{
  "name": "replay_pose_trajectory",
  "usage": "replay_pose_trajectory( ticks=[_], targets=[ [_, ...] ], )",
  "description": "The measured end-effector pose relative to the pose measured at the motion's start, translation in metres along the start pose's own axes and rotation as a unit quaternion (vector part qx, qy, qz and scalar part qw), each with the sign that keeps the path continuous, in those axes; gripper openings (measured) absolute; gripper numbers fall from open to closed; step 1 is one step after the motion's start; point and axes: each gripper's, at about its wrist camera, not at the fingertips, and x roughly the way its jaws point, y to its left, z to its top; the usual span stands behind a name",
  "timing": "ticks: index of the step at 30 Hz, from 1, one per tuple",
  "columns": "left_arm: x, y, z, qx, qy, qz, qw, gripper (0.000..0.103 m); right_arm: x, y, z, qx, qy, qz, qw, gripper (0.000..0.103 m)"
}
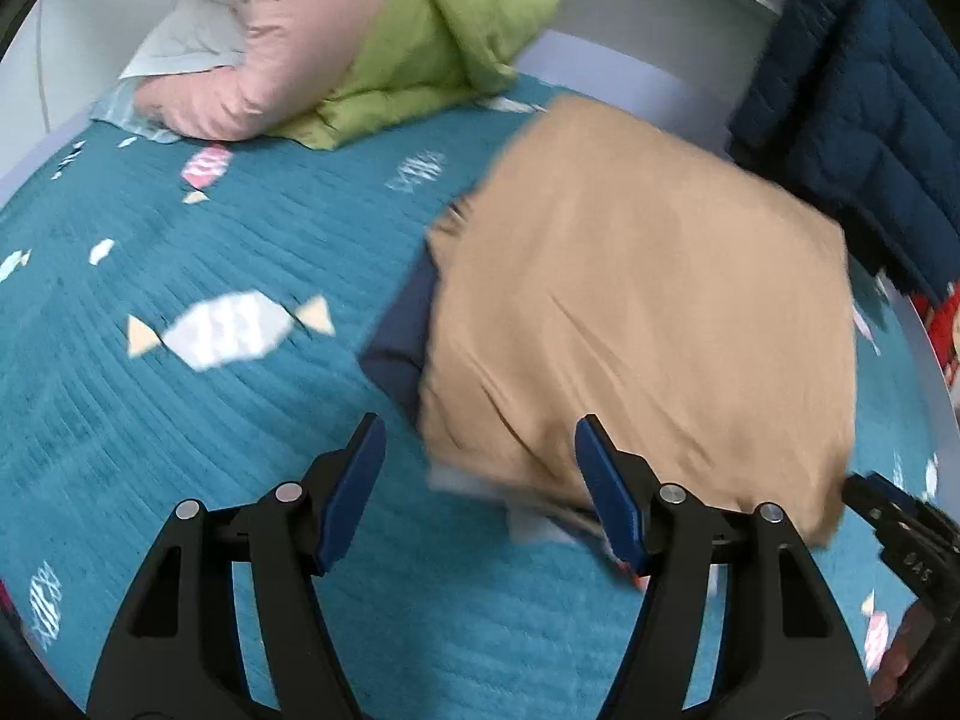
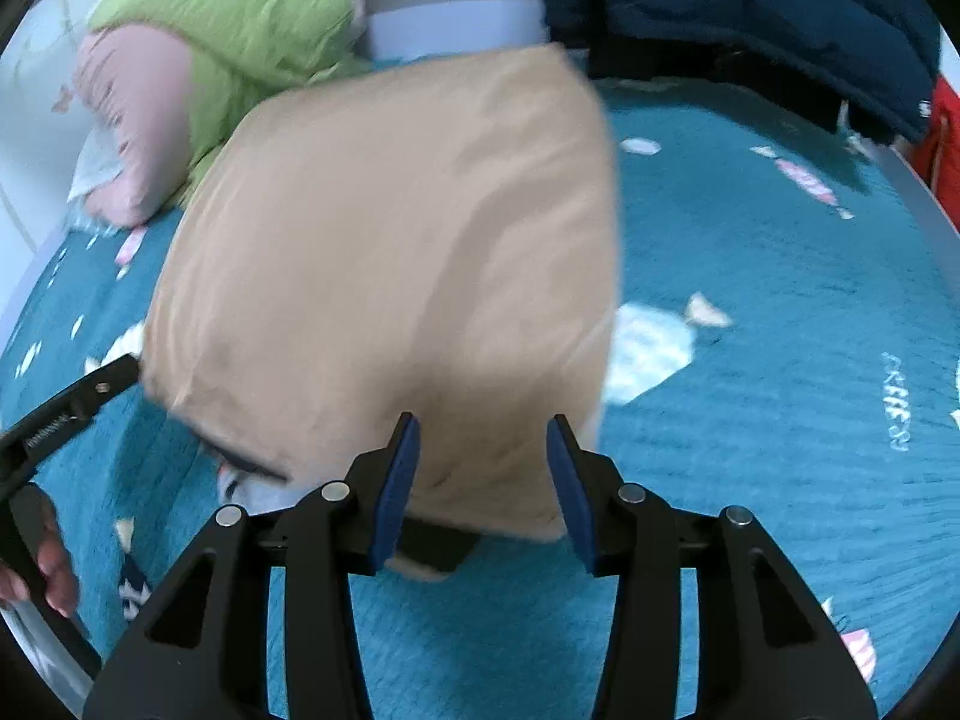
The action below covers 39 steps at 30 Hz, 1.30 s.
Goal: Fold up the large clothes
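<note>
Pointing steeply down at the bed (image 1: 180,252), the left gripper (image 1: 480,468) spreads empty jaws wide; the right gripper (image 2: 483,468) stands narrower, empty, tan garment (image 2: 390,240) just ahead; writing unreadable.

Tan garment (image 1: 648,300); teal bedspread (image 1: 210,240), candy print; green quilt (image 1: 432,42); pink pillow (image 1: 264,48).

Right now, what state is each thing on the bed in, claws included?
Tan garment: folded into a compact block, lying on the teal bedspread; a dark blue piece shows under its edge.
Left claw: open, nothing between the pads.
Right claw: open over the garment's near edge, not gripping.
Green and pink quilt: bundled at the head of the bed.
Navy jacket: heaped at the bed's edge.
</note>
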Motion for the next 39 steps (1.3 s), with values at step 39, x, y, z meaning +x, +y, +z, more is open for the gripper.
replay_pose_trajectory(
  ticks=[39],
  targets=[
    [0.121, -0.054, 0.131, 0.002, 0.0, 0.053, 0.9986, 0.061, 0.082, 0.02, 0.135, -0.023, -0.021, -0.116, 0.993, 0.052]
  ],
)
